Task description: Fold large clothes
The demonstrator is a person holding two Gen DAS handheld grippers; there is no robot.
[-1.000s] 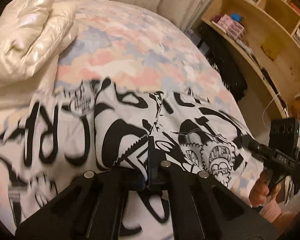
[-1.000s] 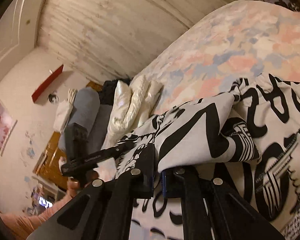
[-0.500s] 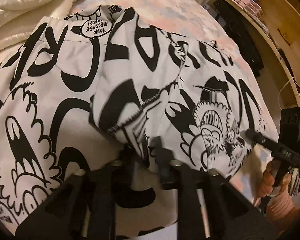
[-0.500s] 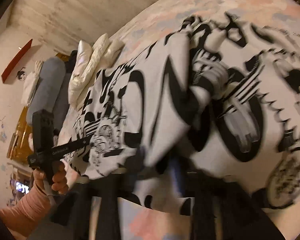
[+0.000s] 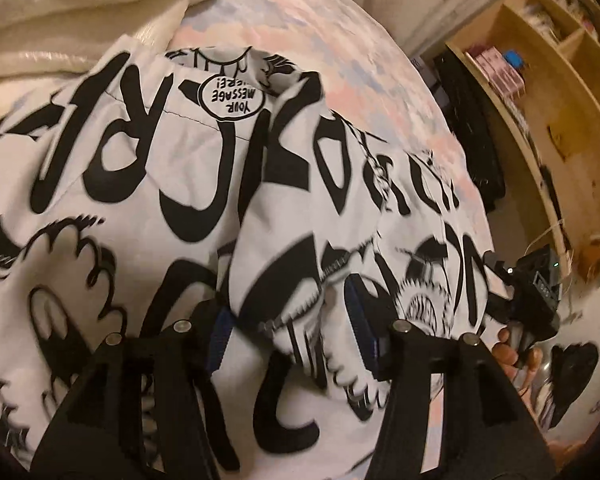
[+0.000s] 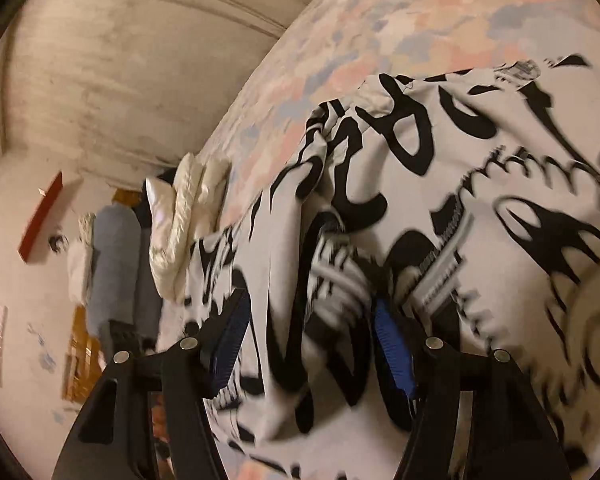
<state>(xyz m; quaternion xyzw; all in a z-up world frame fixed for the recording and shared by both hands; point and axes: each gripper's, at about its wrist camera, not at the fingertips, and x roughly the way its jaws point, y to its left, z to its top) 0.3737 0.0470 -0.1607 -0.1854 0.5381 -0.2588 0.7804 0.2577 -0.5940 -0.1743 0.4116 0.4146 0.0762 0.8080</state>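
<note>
Both claws, left (image 5: 288, 330) and right (image 6: 308, 340), just opened wide, dropping the blurred garment (image 5: 148, 184)

Bedspread: pastel pink, blue and cream patchwork bedspread (image 5: 340, 40) covering the bed.
Pillows: shiny cream satin pillows (image 5: 80, 4) at its far end.
Shelving: light wooden cubby shelf unit (image 5: 548, 92) holding books and boxes.
Wall: red wall shelf (image 6: 40, 216).

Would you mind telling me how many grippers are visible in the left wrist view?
2: the left gripper in the foreground over the printed garment, and the right gripper at the bed's right edge.
</note>
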